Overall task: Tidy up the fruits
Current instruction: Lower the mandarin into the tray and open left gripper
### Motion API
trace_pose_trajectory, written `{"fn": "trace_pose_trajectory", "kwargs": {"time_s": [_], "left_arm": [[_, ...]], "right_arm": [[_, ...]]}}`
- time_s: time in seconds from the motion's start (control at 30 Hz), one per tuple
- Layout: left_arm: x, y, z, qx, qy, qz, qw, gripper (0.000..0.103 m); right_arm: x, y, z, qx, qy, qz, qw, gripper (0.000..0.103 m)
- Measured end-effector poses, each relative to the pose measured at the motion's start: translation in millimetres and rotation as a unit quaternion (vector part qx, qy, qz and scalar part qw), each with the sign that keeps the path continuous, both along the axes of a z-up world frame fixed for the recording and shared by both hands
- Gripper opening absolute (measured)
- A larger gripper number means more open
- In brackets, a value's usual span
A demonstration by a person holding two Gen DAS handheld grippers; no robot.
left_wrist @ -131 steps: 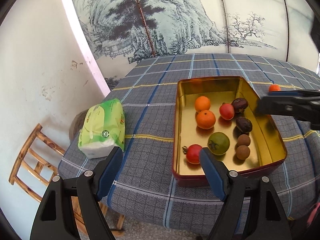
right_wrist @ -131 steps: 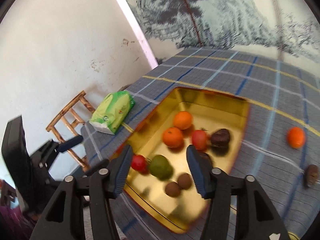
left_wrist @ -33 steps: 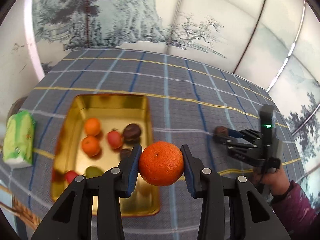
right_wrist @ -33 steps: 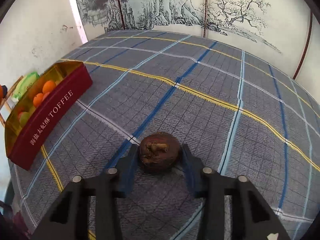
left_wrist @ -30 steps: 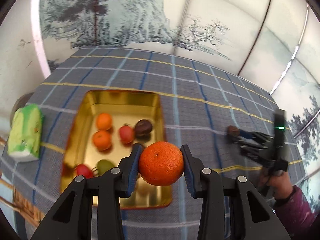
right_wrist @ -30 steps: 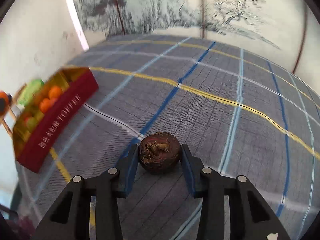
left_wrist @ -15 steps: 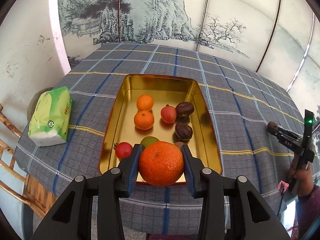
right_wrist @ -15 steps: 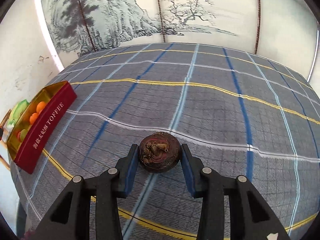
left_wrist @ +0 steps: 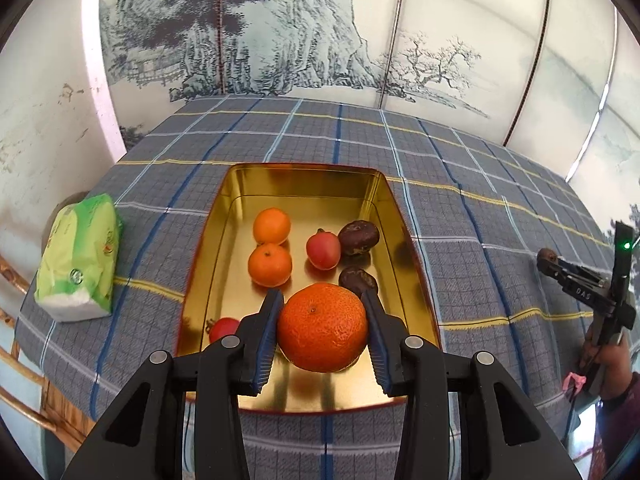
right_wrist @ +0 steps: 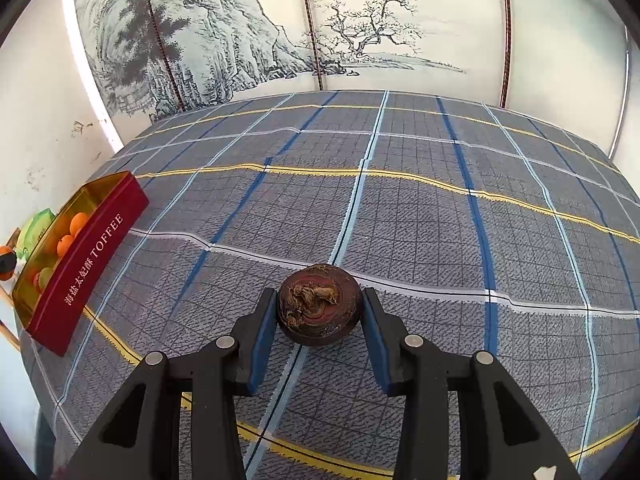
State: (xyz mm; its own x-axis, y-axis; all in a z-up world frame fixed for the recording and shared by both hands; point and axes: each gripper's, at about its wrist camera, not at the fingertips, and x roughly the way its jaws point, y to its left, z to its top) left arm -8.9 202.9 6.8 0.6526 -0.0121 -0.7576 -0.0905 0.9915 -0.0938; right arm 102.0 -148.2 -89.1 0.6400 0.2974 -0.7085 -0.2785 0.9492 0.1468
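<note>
My left gripper (left_wrist: 322, 330) is shut on a large orange tangerine (left_wrist: 322, 327), held above the near part of the gold tin (left_wrist: 304, 176). Inside the tin lie two small oranges (left_wrist: 270, 248), a red fruit (left_wrist: 323, 249), two dark brown fruits (left_wrist: 358, 233) and another red fruit (left_wrist: 224, 327) partly hidden by my finger. My right gripper (right_wrist: 319, 312) is shut on a dark brown round fruit (right_wrist: 318, 303) above the checked tablecloth. The same tin (right_wrist: 90, 256), red outside with TOFFEE lettering, sits far to its left.
A green tissue pack (left_wrist: 80, 260) lies left of the tin near the table's edge. A wooden chair (left_wrist: 16, 320) stands beyond that edge. The right gripper (left_wrist: 544, 258) and the person's hand (left_wrist: 604, 360) show at the far right. A painted screen stands behind the table.
The left gripper with the tangerine has come closer and lower over the tin, which looms larger. The right gripper's view swung right across the cloth, then held still, the brown fruit still gripped.
</note>
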Motion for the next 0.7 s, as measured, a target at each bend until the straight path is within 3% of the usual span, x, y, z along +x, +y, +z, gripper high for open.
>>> {"fn": "trace_pose_trajectory", "kwargs": {"time_s": [0.7], "left_arm": [[29.5,9.2,-24.7,-0.005,0.022,0.002,0.9997,0.041]], "right_arm": [[-0.4,-0.2,-0.3,0.0,0.003,-0.001,1.0,0.039]]}}
